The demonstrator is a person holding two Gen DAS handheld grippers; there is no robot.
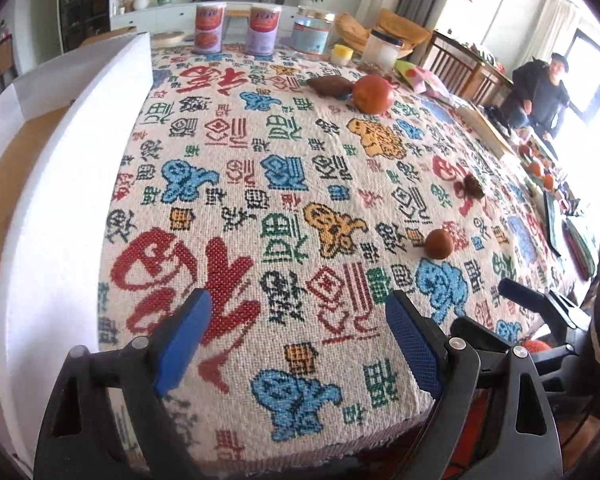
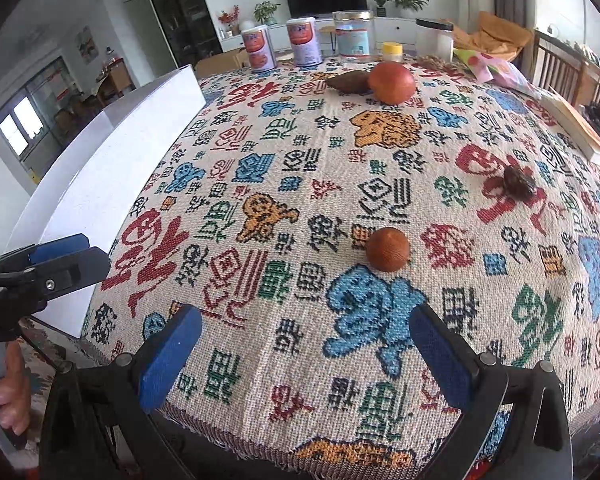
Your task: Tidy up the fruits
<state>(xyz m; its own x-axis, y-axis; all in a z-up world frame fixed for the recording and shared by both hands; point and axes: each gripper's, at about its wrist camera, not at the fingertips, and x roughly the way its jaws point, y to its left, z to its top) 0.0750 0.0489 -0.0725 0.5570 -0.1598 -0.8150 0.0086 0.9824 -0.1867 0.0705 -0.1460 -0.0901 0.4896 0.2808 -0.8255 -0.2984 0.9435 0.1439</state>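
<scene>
A small round brown-orange fruit (image 1: 439, 243) (image 2: 388, 249) lies on the patterned tablecloth (image 1: 284, 208) (image 2: 300, 184). A large red-orange fruit (image 1: 373, 94) (image 2: 391, 82) sits at the far side, touching a brown oblong fruit (image 1: 329, 86) (image 2: 349, 81). A small dark wrinkled fruit (image 1: 472, 187) (image 2: 518, 184) lies to the right. My left gripper (image 1: 296, 340) is open and empty over the near table edge. My right gripper (image 2: 306, 354) is open and empty, just short of the small round fruit. The left gripper also shows in the right wrist view (image 2: 66, 256).
A white box (image 1: 60, 208) (image 2: 112, 184) stands along the table's left side. Two cans (image 1: 236, 28) (image 2: 280, 46), a clear jar (image 1: 311, 32) (image 2: 354, 34), a white jar (image 1: 382, 50) and a small yellow pot (image 1: 342, 54) line the far edge. A person (image 1: 540, 96) sits at the right.
</scene>
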